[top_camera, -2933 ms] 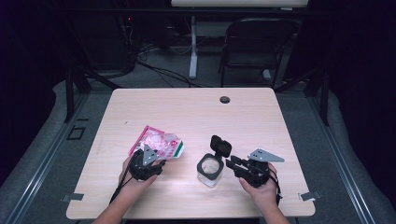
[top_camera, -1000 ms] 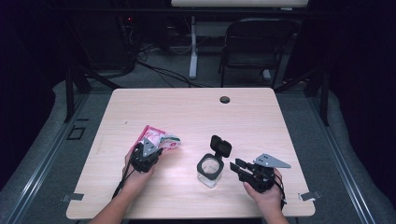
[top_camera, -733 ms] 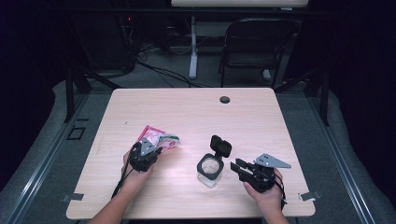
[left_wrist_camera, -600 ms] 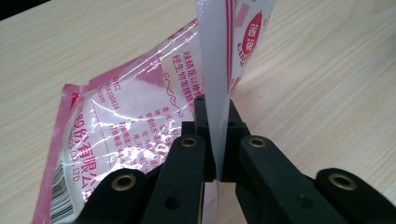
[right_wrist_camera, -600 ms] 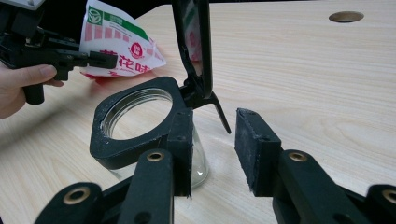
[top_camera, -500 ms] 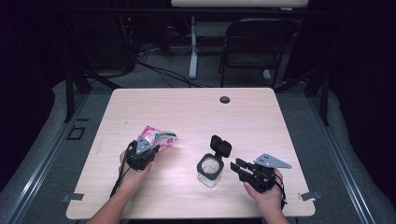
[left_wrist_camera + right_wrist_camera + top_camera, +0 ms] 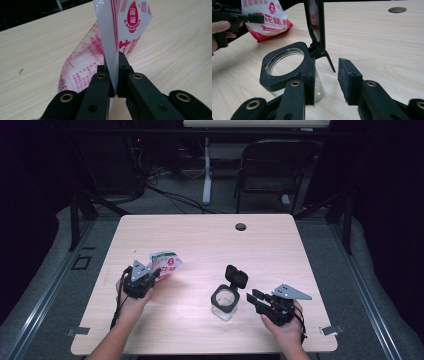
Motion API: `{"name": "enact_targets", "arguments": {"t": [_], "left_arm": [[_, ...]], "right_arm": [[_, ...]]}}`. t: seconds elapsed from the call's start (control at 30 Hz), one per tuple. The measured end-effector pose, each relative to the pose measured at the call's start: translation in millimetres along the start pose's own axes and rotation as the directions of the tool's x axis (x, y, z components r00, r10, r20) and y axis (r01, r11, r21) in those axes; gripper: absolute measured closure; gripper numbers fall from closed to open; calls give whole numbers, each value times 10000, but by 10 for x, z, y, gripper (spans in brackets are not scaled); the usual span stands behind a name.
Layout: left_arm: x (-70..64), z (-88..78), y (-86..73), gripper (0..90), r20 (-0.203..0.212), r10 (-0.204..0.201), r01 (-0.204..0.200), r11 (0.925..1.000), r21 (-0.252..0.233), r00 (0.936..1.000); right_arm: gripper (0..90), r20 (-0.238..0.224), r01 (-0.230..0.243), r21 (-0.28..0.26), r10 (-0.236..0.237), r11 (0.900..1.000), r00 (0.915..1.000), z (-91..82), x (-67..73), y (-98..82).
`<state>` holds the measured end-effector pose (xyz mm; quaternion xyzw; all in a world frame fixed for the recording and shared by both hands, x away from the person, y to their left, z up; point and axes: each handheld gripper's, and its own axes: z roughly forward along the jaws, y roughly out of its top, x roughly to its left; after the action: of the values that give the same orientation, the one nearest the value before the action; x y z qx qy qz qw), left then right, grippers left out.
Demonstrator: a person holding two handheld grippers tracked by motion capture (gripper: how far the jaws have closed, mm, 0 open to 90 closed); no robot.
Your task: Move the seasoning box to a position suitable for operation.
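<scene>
Clamped between the two black jaws of the left gripper (image 7: 148,276) was a thin white-and-pink printed plastic packet (image 7: 166,263), held by its flat sealed edge. In the left gripper view the pads were seen pressed together on that edge (image 7: 113,72), the packet (image 7: 125,32) rising upright from them with its red lettering and red drop-shaped emblem facing the camera, and the light wooden table (image 7: 180,50) lying behind it. From the high view the packet was seen at the left of the table (image 7: 210,240), just beyond the gripper, slanting away to the right — whether its far end touched the wood could not be told.

Nearer the middle, a small clear glass jar with a black square collar and a hinged black lid (image 7: 224,299) was stood on the table, its lid tipped up and back, its round mouth uncovered. It was well apart from the packet.

Farther right, the right gripper (image 7: 254,297) was held level, pointed at the jar, with a grey three-cornered plate (image 7: 290,292) on top. In the right gripper view its jaws were set apart: one pad (image 7: 309,82) was placed just beside the collar of the jar (image 7: 284,67) — contact could not be judged — while the other pad (image 7: 348,82) was kept clear of it, over bare wood. Near the far edge of the table a round dark hole (image 7: 241,226) was visible.
</scene>
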<state>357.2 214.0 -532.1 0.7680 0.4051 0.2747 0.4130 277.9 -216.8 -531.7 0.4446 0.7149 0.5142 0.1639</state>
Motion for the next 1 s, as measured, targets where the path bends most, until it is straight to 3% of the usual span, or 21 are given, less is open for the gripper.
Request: {"name": "enact_targets", "arguments": {"t": [0.13,0.27,0.53,0.67,1.0], "left_arm": [[82,-80,15,900,-117,-284,281,9993,-244,9995],[104,-164,53,900,-279,-161,149,9990,-426,9995],[150,-327,120,900,-347,-281,252,9963,-824,9990],[104,-363,152,900,-312,-169,139,9953,-958,9994],[-133,-389,267,900,545,292,-227,9929,-1168,9981]], "right_arm": [[675,-1,38,44,-38,10000,10000,5,5,2],[675,15,66,52,-66,10000,10000,8,9,2],[675,42,14,-28,-13,10000,10000,0,8,0],[675,52,34,-30,-33,10000,10000,-3,6,1],[675,24,39,-62,-39,10000,10000,-4,-2,3]]}}
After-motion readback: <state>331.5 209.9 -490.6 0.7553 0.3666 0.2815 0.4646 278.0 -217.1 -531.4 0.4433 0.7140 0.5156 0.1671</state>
